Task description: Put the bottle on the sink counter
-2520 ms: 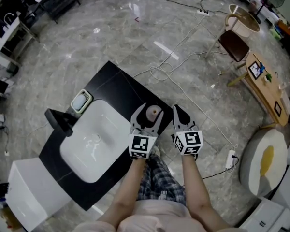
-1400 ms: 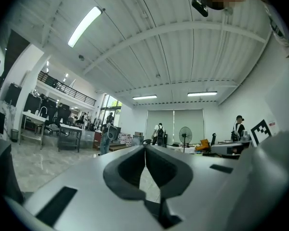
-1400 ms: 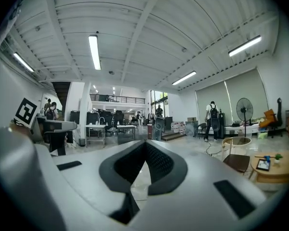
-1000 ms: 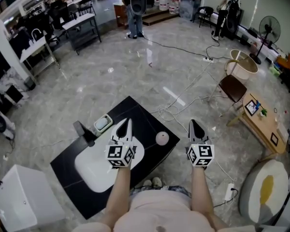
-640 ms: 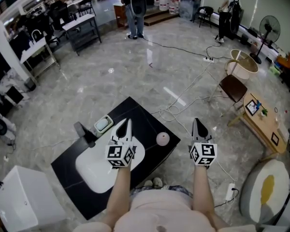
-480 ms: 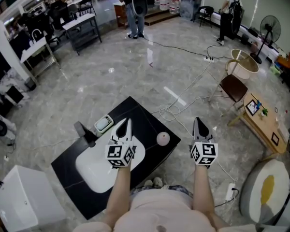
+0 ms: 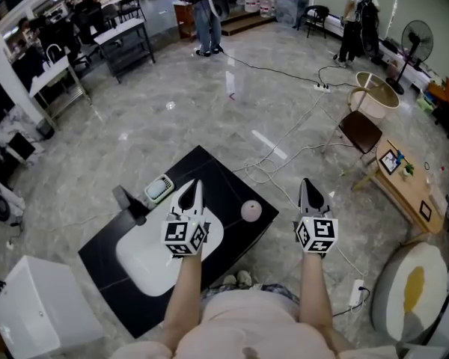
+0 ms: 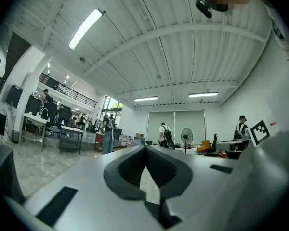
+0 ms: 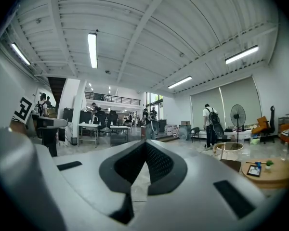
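Note:
The bottle, a pale pinkish round shape seen from above, stands on the black sink counter near its right corner, beside the white basin. My left gripper hovers over the basin's right side, jaws shut and empty, left of the bottle and apart from it. My right gripper hangs over the floor to the right of the counter, also shut and empty. Both gripper views point level into the hall: the left gripper and right gripper show closed tips with nothing between them.
A dark faucet and a small green-rimmed dish sit at the counter's back left. A white box stands lower left. Cables cross the floor; a chair, a wooden table and people lie beyond.
Earlier my left gripper's open jaws stood around the bottle; now both grippers are shut, raised and away from it, and the head view looks farther out. Over the last second almost nothing moved.

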A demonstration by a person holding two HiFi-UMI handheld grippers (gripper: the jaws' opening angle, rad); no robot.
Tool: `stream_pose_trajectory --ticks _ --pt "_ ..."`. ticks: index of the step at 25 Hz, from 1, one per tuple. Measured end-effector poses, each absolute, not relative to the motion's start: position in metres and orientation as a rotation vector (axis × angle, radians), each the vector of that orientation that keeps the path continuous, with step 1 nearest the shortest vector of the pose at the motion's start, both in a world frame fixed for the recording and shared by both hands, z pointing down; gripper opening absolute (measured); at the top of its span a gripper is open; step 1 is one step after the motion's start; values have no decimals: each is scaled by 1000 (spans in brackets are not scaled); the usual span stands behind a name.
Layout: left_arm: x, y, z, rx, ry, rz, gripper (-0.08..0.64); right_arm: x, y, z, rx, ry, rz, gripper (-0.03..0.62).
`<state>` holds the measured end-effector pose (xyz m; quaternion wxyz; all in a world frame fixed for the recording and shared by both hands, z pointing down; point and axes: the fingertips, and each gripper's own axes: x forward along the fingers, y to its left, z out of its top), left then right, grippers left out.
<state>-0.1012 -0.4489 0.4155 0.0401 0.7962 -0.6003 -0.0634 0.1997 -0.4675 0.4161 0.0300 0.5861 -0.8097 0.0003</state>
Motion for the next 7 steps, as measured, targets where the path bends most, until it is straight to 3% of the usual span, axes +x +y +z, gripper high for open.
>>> stream_pose_trajectory --ticks 7 --pt "-96 -449 416 2451 -1835 -189 28 204 -467 418 1811 -2488 4 14"
